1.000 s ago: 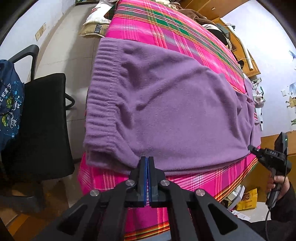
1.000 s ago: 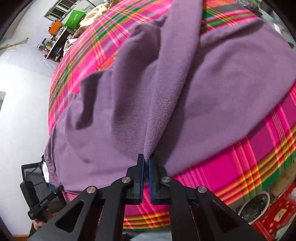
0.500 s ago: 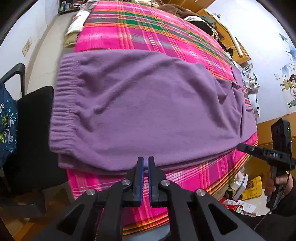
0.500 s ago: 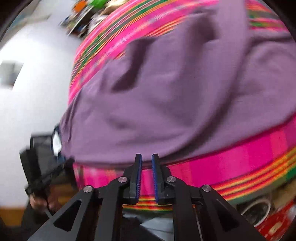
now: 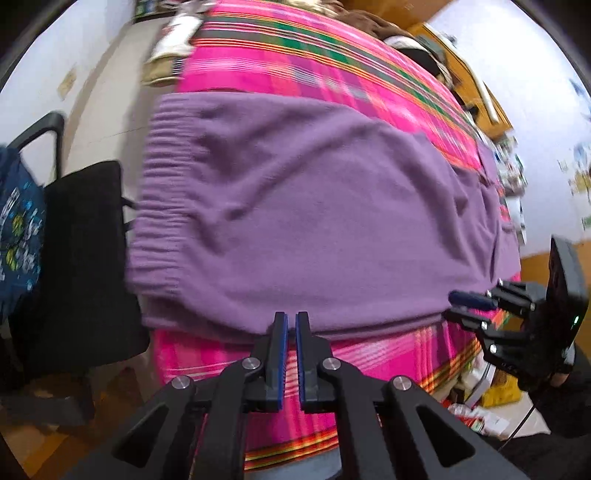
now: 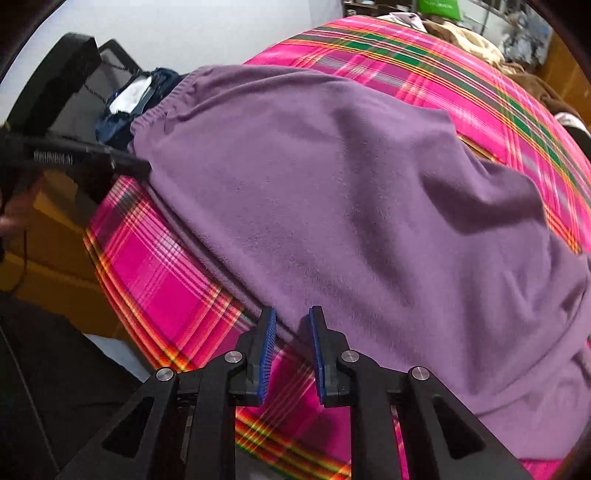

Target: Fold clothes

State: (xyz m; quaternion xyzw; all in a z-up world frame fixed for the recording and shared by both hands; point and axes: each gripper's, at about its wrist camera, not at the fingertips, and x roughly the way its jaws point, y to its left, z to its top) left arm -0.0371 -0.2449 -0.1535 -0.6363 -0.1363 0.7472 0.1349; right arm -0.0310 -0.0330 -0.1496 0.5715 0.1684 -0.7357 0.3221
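Observation:
Purple fleece trousers (image 5: 314, 221) lie flat on the bed's pink plaid cover (image 5: 332, 74), with the ribbed waistband at the left. My left gripper (image 5: 291, 318) is shut at the garment's near edge, with nothing visibly between the pads. In the right wrist view the trousers (image 6: 351, 206) fill the middle and the left gripper (image 6: 138, 167) sits by their waistband corner. My right gripper (image 6: 291, 314) hovers just short of the near hem. Its jaws are opening and hold nothing. It also shows at the right of the left wrist view as the right gripper (image 5: 467, 306).
A black office chair (image 5: 81, 258) stands left of the bed with a dark blue printed garment (image 5: 18, 229) on it. Brown clothes (image 5: 373, 27) lie at the bed's far end. Wooden furniture (image 5: 476, 88) runs along the right side, and boxes and clutter (image 5: 506, 387) lie on the floor.
The right gripper let go of the raised purple fold, opened, rolled and swung along the bed's edge. The trousers now lie flat. The left gripper stayed shut at the near hem.

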